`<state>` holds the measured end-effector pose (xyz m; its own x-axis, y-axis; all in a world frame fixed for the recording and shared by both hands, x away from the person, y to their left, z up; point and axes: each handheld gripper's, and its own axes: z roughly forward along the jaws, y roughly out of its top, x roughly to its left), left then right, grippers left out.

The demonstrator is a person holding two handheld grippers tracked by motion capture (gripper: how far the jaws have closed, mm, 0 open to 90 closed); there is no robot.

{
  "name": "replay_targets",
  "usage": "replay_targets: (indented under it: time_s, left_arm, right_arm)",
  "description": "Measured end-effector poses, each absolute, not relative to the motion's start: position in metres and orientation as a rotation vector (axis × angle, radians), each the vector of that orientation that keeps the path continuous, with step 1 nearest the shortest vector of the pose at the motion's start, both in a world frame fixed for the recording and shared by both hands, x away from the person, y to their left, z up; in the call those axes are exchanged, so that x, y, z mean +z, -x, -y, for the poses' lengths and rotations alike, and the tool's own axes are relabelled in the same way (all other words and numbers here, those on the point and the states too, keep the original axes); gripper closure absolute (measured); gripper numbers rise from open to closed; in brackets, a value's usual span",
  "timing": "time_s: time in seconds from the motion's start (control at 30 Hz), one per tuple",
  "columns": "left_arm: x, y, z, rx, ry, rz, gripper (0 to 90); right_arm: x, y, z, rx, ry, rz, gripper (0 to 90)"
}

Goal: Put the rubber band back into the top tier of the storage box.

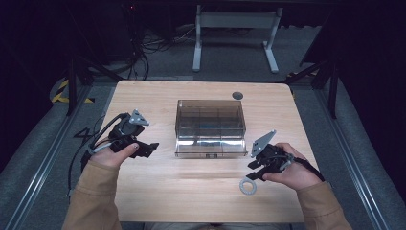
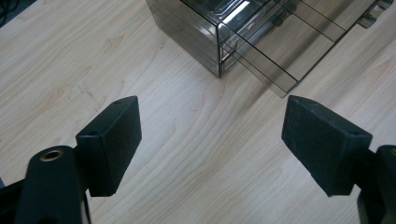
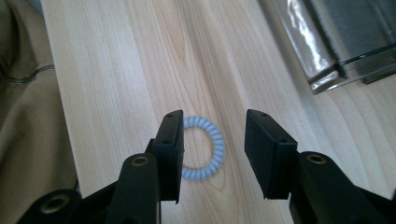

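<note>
**Both grippers spread, a spiral ring under the right one**

The left gripper [image 2: 210, 140] has its jaws spread wide above bare wood of the table [image 1: 191, 191], holding nothing, near the corner of the smoky clear box [image 2: 252, 42]. The right gripper [image 3: 212, 149] is parted about halfway. A pale blue spiral ring [image 3: 205, 149] lies flat on the table between its jaws, partly hidden behind one jaw; whether it touches, I cannot tell.

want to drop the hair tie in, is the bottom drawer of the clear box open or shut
Open, partly. In the high view the bottom drawer juts out past the front of the clear box.
</note>
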<state>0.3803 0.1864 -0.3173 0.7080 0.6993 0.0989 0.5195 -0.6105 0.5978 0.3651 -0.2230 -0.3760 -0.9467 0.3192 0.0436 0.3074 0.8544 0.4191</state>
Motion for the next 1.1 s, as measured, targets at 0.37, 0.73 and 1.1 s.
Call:
replay_targets:
  time_s: [0.37,0.73,1.1]
  left_arm:
    - [-0.316,-0.388,-0.179,0.439,-2.372,-0.905,20.6]
    - [-0.316,-0.39,-0.177,0.439,-2.374,-0.91,20.6]
    - [-0.316,-0.389,-0.177,0.441,-2.374,-0.905,20.6]
  right_arm:
    - [-0.404,-0.363,0.218,0.565,-0.527,-3.055,60.6]
    - [-0.421,-0.367,0.213,0.461,-0.553,-3.057,62.6]
    - [-0.427,-0.369,0.212,0.377,-0.554,-3.047,67.2]
